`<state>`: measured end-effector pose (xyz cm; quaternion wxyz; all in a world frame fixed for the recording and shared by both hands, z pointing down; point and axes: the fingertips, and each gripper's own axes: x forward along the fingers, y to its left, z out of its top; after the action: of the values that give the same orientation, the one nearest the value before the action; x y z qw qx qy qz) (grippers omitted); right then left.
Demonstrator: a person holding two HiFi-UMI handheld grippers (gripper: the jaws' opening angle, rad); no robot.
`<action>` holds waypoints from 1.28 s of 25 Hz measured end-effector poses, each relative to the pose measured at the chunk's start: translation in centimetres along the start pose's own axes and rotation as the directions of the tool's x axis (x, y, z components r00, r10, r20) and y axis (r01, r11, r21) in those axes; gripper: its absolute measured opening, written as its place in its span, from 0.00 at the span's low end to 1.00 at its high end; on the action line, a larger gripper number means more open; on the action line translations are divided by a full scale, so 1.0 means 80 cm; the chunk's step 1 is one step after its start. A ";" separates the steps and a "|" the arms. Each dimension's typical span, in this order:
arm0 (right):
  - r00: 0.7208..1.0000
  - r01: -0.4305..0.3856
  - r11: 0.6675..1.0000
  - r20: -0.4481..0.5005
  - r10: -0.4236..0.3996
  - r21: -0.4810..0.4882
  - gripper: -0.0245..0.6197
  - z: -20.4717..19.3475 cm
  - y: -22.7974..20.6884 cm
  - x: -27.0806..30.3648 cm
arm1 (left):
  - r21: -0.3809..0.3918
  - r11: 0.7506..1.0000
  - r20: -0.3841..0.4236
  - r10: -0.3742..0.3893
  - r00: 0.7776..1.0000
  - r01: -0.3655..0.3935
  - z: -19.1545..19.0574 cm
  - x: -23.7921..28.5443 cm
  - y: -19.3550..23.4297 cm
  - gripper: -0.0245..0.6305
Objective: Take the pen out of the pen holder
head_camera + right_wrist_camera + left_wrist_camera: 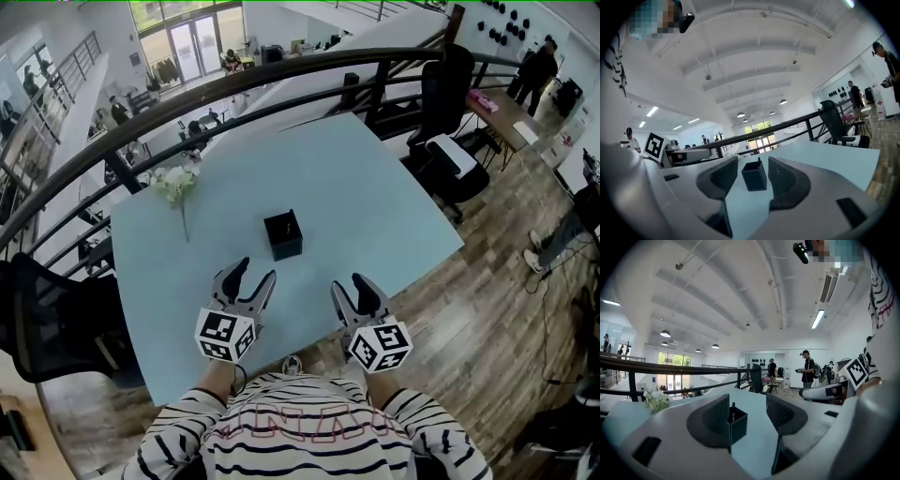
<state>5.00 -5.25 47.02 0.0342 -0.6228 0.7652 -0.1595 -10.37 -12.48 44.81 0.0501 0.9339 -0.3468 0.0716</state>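
Note:
A small black square pen holder (283, 234) stands near the middle of the pale blue table (375, 178). A dark pen tip (733, 406) pokes just above its rim; it also shows in the right gripper view as the pen (759, 160) above the holder (754, 176). My left gripper (250, 277) rests open near the table's front edge, short of the holder and slightly left. My right gripper (352, 286) is open too, short of the holder on the right. Neither touches the holder (737, 425).
A sprig of white flowers (176, 184) lies at the table's far left. A black railing (281, 80) curves behind the table. Black office chairs stand at the right (448, 112) and at the left (47, 319). People stand in the background.

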 end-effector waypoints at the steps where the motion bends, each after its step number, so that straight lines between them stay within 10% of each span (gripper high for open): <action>1: 1.000 0.003 1.000 -0.002 -0.003 0.001 0.35 0.003 0.000 0.009 | 0.000 1.000 0.001 -0.008 1.000 0.008 0.005 0.006 0.007 0.38; 32: 0.960 -0.216 0.976 -0.189 0.205 -0.037 0.35 0.002 -0.113 0.148 | 0.095 0.994 -0.204 0.067 0.977 -0.049 -0.039 0.240 0.058 0.37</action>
<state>10.97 -18.26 51.17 -0.0377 -0.5212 0.8312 -0.1897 0.70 -27.82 51.28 0.0420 0.9121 -0.3633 0.1852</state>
